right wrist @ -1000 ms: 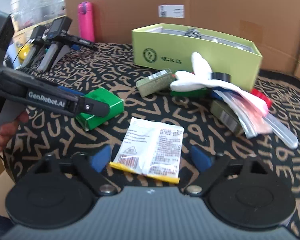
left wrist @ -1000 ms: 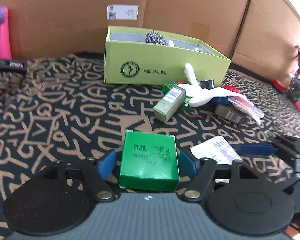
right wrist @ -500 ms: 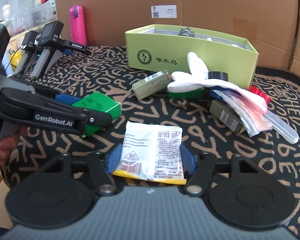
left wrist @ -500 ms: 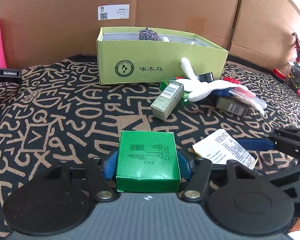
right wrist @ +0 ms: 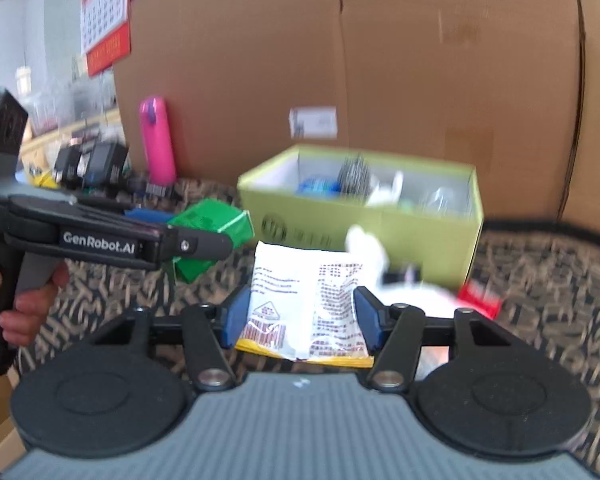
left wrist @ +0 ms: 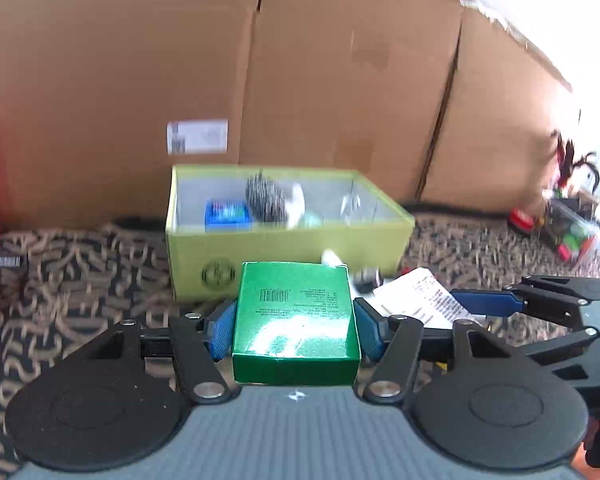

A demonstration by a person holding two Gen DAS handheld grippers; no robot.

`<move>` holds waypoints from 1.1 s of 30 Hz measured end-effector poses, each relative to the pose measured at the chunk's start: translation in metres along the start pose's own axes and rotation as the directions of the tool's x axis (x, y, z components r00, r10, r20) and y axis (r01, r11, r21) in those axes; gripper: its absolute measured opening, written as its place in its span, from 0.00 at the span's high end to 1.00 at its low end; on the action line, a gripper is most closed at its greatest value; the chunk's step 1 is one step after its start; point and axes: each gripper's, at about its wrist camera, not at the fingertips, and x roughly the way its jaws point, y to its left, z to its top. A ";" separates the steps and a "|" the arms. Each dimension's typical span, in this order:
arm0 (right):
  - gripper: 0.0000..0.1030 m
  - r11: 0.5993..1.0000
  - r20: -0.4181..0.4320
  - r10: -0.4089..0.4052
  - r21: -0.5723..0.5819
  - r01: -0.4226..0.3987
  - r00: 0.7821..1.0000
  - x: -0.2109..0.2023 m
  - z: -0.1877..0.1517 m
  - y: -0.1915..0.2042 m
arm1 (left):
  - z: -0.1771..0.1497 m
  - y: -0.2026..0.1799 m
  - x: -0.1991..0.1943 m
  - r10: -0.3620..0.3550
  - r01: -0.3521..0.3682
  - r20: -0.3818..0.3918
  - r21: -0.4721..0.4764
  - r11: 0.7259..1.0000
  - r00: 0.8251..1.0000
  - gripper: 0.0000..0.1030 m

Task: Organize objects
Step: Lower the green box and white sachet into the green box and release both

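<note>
My left gripper (left wrist: 295, 322) is shut on a green box (left wrist: 296, 320) and holds it above the patterned cloth. The same green box (right wrist: 210, 236) shows in the right wrist view, in the left gripper (right wrist: 188, 245). My right gripper (right wrist: 300, 316) is shut on a white sachet (right wrist: 304, 304) with a yellow edge, also lifted off the cloth; that sachet (left wrist: 420, 300) shows at the right of the left wrist view. Ahead stands the open lime-green box (left wrist: 300, 248) (right wrist: 420, 236), holding a steel scourer (left wrist: 266, 200), a blue packet (left wrist: 226, 214) and other small items.
Big cardboard cartons (left wrist: 300, 80) wall off the back. A pink bottle (right wrist: 158, 144) and spare grippers (right wrist: 92, 162) stand at the left. White cloth and a red item (right wrist: 480, 300) lie before the lime box. A clear bin of clutter (left wrist: 572, 228) sits far right. A hand (right wrist: 28, 308) grips the left handle.
Both grippers closed on their items, the green box and the sachet, then lifted them off the cloth. The views now look more level, into the lime box.
</note>
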 end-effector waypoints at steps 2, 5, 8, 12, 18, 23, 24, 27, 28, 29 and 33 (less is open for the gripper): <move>0.45 1.000 0.037 -0.015 -0.008 0.015 0.999 0.001 0.016 -0.007 | 0.016 0.001 0.005 0.017 -0.017 0.026 0.001 1.000 1.000 0.38; 0.45 0.999 0.081 -0.044 -0.017 0.045 0.996 0.008 0.037 -0.018 | 0.041 0.006 0.018 0.024 -0.024 0.054 -0.006 1.000 0.998 0.38; 0.45 0.996 0.114 -0.079 -0.029 0.083 0.990 0.023 0.054 -0.030 | 0.063 0.010 0.037 0.033 -0.031 0.074 -0.028 0.999 0.997 0.38; 0.45 0.992 0.114 -0.128 -0.006 0.130 0.985 0.054 0.068 -0.052 | 0.085 0.013 0.068 0.083 -0.079 0.093 -0.046 0.996 0.992 0.38; 0.45 0.984 0.079 -0.178 0.022 0.177 0.981 0.106 0.074 -0.079 | 0.097 0.025 0.123 0.093 -0.088 0.041 -0.104 0.991 0.995 0.38; 0.44 0.984 0.037 -0.176 0.034 0.175 0.984 0.143 0.074 -0.091 | 0.093 0.035 0.147 0.108 -0.106 0.012 -0.120 0.987 0.994 0.38; 0.41 0.984 0.034 -0.175 0.032 0.174 0.984 0.149 0.073 -0.091 | 0.090 0.037 0.149 0.116 -0.113 0.020 -0.128 0.985 0.993 0.37; 0.08 0.986 0.009 -0.168 0.020 0.168 0.986 0.164 0.068 -0.091 | 0.088 0.046 0.150 0.148 -0.141 0.048 -0.129 0.982 0.988 0.11; 0.03 0.984 0.011 -0.177 0.018 0.176 0.984 0.166 0.066 -0.090 | 0.087 0.048 0.148 0.154 -0.147 0.049 -0.126 0.981 0.987 0.11; 0.02 0.983 0.019 -0.182 0.014 0.182 0.983 0.166 0.064 -0.090 | 0.085 0.049 0.149 0.152 -0.146 0.044 -0.124 0.981 0.987 0.11; 0.00 0.981 0.016 -0.193 0.025 0.193 0.981 0.161 0.060 -0.092 | 0.080 0.053 0.144 0.141 -0.137 0.025 -0.122 0.983 0.990 0.11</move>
